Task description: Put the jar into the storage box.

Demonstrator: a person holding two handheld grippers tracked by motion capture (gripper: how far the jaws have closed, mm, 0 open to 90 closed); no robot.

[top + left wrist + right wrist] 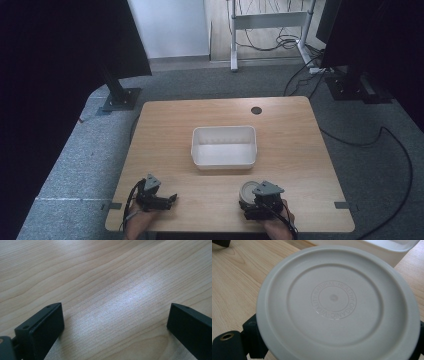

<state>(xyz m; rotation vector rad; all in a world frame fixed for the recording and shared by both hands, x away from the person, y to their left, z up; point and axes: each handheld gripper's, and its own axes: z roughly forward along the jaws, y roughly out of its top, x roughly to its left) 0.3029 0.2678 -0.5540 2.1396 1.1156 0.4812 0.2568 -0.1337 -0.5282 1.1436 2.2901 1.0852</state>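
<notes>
- The right gripper (254, 199) is sitting at the near edge of the table (295, 130), its jaws standing on either side of a round tub (247, 190); in the right gripper view they are showing at both flanks of the tub (337, 305), seemingly closing on it, though contact is hidden under the lid's overhang.
- The tub is standing on the wood just in front of the white bin (224, 146), near but apart from it.
- Its lid is looking like smooth, matte, pale grey plastic with concentric raised rings and an embossed circle of lettering in the middle.
- Judging by that, it is likely handling as light and fairly stiff, yet slick; the rounded wall is offering little bite, so taking hold low on the sides, under the lid rim, is seeming safest.
- The bin is rectangular, thin-walled and glossy, with rounded corners and nothing in it.
- The left gripper (159, 200) is resting apart at the near left, jaws spread wide over bare, grained wood (112, 290), holding nothing.
</notes>
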